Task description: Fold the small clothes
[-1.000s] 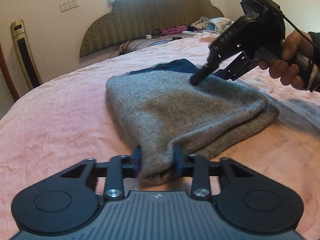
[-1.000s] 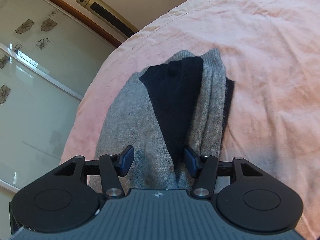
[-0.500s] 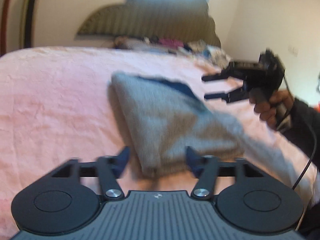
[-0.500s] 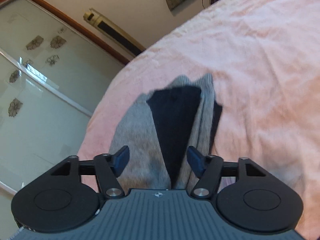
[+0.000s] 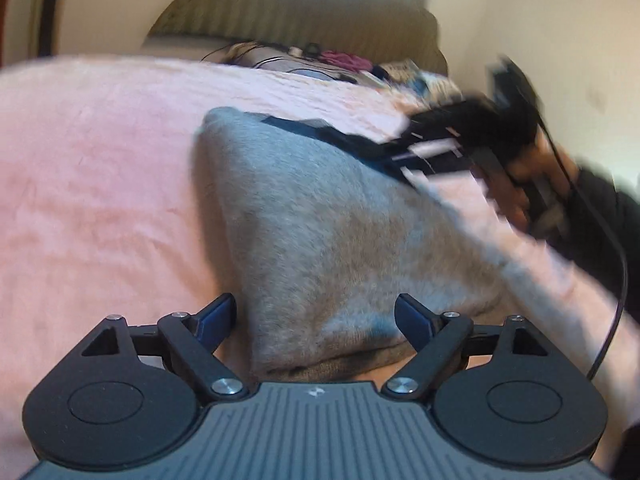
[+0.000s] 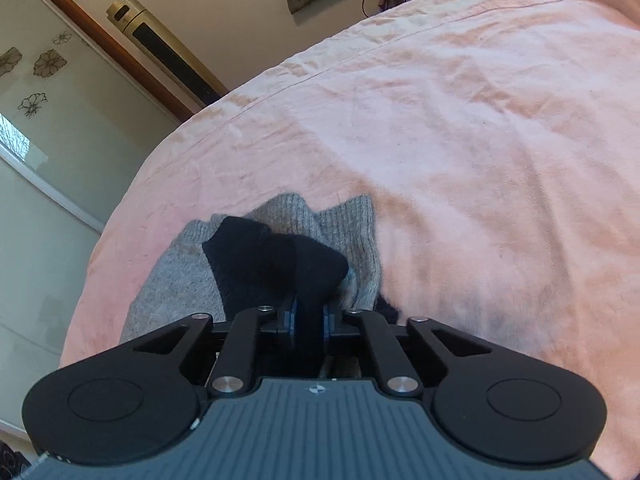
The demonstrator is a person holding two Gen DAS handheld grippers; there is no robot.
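A folded grey sweater (image 5: 320, 220) with a navy part (image 5: 320, 130) lies on the pink bed cover (image 5: 100, 180). My left gripper (image 5: 314, 306) stands wide and its jaws are still opening. The sweater's near edge lies between the fingers, and the pads do not touch it. In the right wrist view my right gripper (image 6: 308, 316) is closing, its pads pinching the bunched navy part (image 6: 272, 264) above the grey knit (image 6: 180, 276). From the left wrist view the right gripper (image 5: 412, 156) is a blur at the sweater's far right end.
A person's hand (image 5: 532, 184) holds the right gripper, with a black cable (image 5: 616, 300) trailing below it. Clothes and cords (image 5: 344, 60) are heaped by the padded headboard (image 5: 280, 12). A gold tower unit (image 6: 160, 44) and glass sliding doors (image 6: 40, 120) stand past the bed's edge.
My left gripper let go of the sweater's near edge, opened wide and rolled. My right gripper opened, then closed on the navy part, which is now bunched up.
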